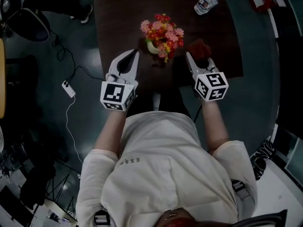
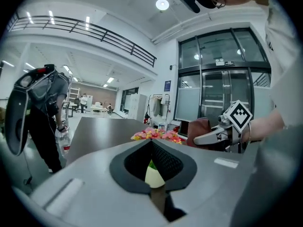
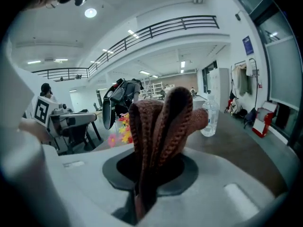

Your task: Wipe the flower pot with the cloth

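While your right gripper [image 1: 189,56] clenches the brown cloth [image 3: 161,126], your left gripper [image 1: 136,54] is closed, seemingly empty; the flower pot [image 1: 152,47] stands on the dark table [image 1: 118,13] between them, nearer the left one.

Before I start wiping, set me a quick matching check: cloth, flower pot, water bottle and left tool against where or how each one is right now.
Things
1. cloth
2. flower pot
3. water bottle
4. left tool

Places or states
A. jaws together
B. clamped in the right tool, bunched up above its jaws
C. between the two tools, with pink, red and yellow flowers in it
D. on the far part of the table, beyond both tools

Pairs: 1-B, 2-C, 3-D, 4-A
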Motion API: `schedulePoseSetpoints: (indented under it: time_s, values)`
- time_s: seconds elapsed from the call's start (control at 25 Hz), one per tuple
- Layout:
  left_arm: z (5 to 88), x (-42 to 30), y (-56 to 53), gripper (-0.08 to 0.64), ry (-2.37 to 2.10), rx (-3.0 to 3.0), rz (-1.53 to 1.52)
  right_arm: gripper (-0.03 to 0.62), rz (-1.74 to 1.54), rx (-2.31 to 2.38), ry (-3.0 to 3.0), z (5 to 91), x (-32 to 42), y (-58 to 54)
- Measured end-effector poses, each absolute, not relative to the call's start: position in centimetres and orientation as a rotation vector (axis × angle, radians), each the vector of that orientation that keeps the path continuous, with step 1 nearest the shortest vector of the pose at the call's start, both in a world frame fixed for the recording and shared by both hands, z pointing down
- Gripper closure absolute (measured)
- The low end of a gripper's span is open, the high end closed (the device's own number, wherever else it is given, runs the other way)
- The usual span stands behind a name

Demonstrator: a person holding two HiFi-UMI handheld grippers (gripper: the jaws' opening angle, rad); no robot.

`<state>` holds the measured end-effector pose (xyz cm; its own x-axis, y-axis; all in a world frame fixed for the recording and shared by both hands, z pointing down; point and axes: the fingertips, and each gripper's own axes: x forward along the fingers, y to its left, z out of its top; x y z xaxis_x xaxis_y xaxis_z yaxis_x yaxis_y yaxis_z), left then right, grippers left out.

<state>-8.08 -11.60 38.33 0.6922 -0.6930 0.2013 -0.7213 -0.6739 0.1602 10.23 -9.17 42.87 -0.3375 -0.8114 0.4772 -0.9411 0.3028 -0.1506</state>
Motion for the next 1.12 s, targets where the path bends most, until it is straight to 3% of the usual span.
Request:
schedulePoseSetpoints:
  time_s: [0.52,0.8,1.12]
  values:
    - [42.6,-13.0,-6.5,0.546,-1.084,2.599,0.196,0.545,0.661,1.286,-2.355,47.7,-4.5,-2.1]
    - [46.5,-17.5,-9.4,0.546,-0.993,2.56,0.257,0.545,0.72,1.354,-2.261,52.3,-10.1,-8.4]
    - [48.6,-19.1,-16.1,0.545,-0.757,2.618,0.32,0.545,0.892,1.732,-2.059,55.7,-10.3,-17.3]
